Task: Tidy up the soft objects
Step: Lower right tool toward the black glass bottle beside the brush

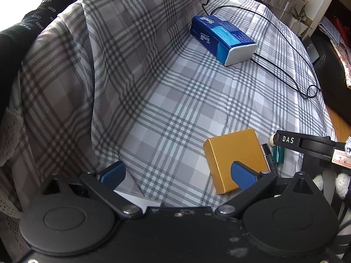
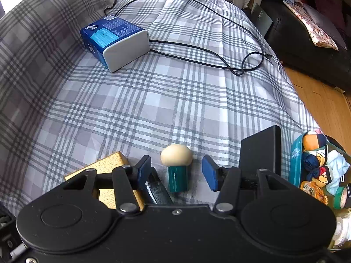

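I hold two grippers over a bed (image 2: 175, 100) covered in a grey plaid sheet.

My left gripper (image 1: 178, 173) points down at the sheet with its blue fingers (image 1: 242, 175) spread wide and nothing between them. Its right finger overlaps a flat gold box (image 1: 234, 153) lying on the sheet; I cannot tell if it touches it. A white sheet of paper (image 1: 136, 199) shows just under the left finger.

My right gripper (image 2: 176, 173) also points down, its fingers (image 2: 210, 173) set fairly narrow and not pressing on anything. Between them, farther out, a small toy (image 2: 176, 166) with a cream round head and a green body lies on the sheet, clear of both fingers. Beside the left finger lies a dark pen-like thing (image 2: 156, 189), and past that the gold box (image 2: 109, 164). A black box (image 2: 261, 151) stands just behind the right finger.

At the right edge sits a teal bin (image 2: 296, 160) with soft cloth toys (image 2: 318, 160) in it and tape rolls (image 2: 340, 195) next to it.

Farther up the bed lie a blue tissue pack (image 2: 114, 41) and a looped black cable (image 2: 219, 43). A plaid pillow (image 1: 131, 43) rises at the left.
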The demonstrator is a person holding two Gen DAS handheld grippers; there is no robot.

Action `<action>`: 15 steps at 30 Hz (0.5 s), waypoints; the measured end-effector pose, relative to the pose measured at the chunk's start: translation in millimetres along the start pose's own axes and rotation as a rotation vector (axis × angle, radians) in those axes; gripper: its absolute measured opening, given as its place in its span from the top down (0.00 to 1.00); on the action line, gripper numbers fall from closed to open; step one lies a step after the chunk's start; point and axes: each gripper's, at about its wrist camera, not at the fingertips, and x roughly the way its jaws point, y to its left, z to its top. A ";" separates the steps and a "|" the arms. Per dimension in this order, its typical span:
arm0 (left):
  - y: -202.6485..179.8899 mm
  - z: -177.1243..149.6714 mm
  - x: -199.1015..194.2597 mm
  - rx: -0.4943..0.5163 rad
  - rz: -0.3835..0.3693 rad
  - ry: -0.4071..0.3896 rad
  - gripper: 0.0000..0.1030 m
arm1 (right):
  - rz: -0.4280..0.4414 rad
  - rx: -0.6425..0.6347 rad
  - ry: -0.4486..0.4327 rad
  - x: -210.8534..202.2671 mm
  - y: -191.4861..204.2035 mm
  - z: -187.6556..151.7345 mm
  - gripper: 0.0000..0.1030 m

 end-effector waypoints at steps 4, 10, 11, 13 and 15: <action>2.3 0.5 0.6 -0.011 0.005 0.003 0.01 | -0.012 -0.016 0.019 8.2 10.3 4.6 0.50; 6.0 1.2 0.2 -0.027 -0.002 0.003 0.01 | -0.042 0.005 0.071 16.3 8.0 -0.1 0.50; 5.9 1.2 -0.6 -0.026 -0.004 0.003 0.01 | -0.046 0.011 0.071 15.4 6.4 -1.7 0.50; 6.2 0.9 -2.1 -0.026 -0.009 0.000 0.01 | -0.056 0.013 0.077 12.8 4.2 -5.5 0.50; 7.2 0.9 -3.7 -0.030 -0.013 -0.002 0.01 | -0.065 0.014 0.079 10.0 2.3 -9.2 0.50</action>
